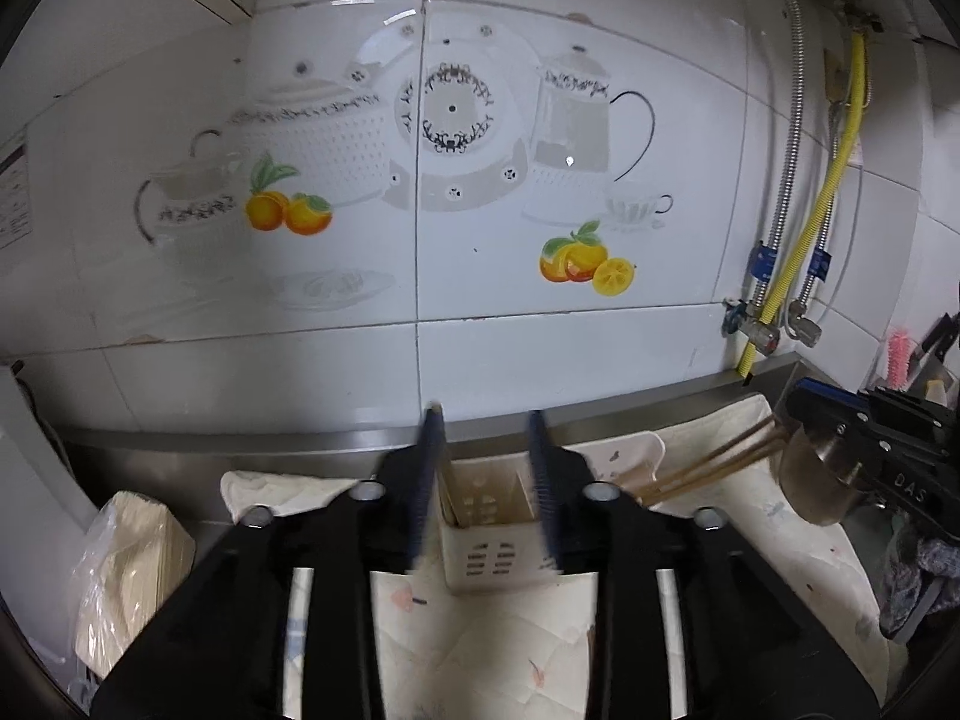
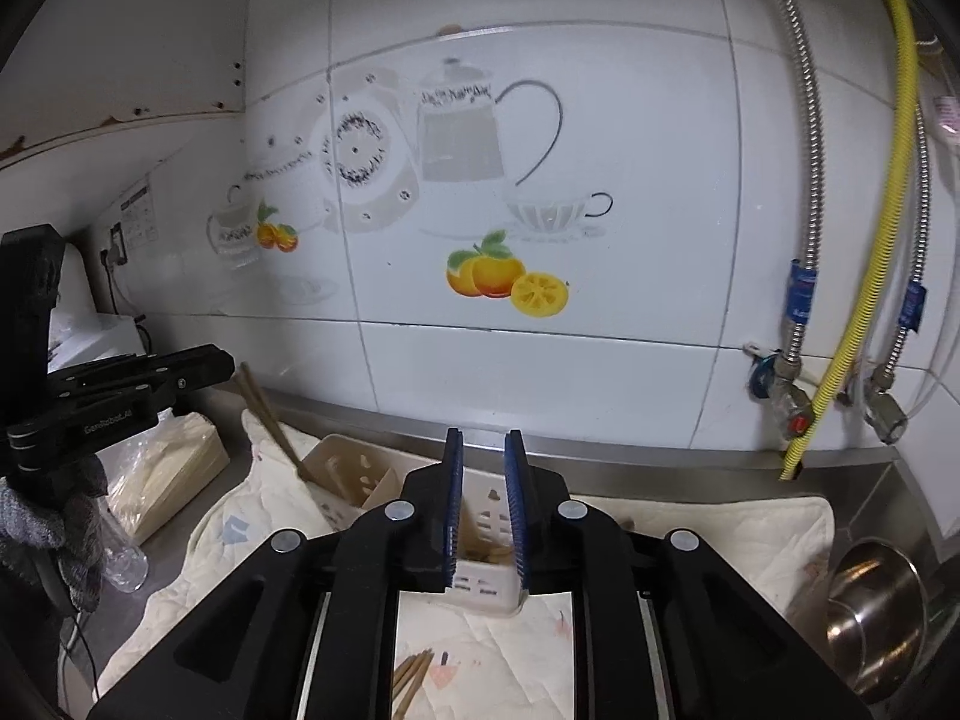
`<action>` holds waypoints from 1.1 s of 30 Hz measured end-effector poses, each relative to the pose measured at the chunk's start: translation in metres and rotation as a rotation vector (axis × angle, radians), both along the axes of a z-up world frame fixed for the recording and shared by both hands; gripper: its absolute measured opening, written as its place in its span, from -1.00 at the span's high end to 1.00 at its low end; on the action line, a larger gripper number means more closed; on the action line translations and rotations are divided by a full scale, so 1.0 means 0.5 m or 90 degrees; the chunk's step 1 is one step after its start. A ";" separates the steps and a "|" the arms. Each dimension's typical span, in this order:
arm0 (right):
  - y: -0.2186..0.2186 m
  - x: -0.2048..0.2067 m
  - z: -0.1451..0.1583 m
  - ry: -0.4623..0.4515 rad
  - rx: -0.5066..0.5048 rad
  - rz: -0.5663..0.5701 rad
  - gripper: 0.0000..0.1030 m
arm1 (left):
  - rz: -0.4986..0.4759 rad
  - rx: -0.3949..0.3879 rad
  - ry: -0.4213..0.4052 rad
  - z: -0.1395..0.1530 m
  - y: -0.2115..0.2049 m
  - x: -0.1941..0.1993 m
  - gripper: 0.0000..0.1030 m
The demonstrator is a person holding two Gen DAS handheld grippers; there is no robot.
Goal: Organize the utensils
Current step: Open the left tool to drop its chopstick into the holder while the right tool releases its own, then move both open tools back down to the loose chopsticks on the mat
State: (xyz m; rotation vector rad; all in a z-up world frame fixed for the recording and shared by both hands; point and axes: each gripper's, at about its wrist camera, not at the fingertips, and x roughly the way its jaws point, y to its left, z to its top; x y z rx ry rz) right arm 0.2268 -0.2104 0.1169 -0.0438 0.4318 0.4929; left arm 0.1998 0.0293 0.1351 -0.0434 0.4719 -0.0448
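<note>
A cream slotted utensil holder (image 1: 486, 546) stands on a quilted cloth (image 1: 480, 648), straight ahead between my left gripper's fingers. My left gripper (image 1: 485, 417) is open; a chopstick (image 1: 447, 495) leans in the holder against its left pad without being pinched. Beside it stands a white holder (image 2: 489, 531). Its chopsticks (image 1: 708, 468) lean up toward my right gripper (image 1: 801, 399). In the right wrist view my right gripper (image 2: 483, 437) shows a narrow gap, open over the white holder. Loose chopsticks (image 2: 414, 678) lie on the cloth (image 2: 510, 660). My left gripper (image 2: 225, 366) is beside the leaning chopsticks (image 2: 264, 414).
A steel pot (image 2: 870, 600) sits at the right by the counter's corner. A bagged stack of pale sheets (image 1: 132, 570) and a plastic bottle (image 2: 126, 564) lie on the left. The tiled wall with hoses and valves (image 2: 792, 372) is close behind. A grey-gloved hand (image 2: 54, 516) holds the left gripper.
</note>
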 end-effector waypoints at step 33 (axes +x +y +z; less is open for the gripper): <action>0.075 -0.288 -0.402 0.236 -0.028 0.048 0.66 | 0.040 -0.064 0.078 -0.240 0.024 -0.275 -0.13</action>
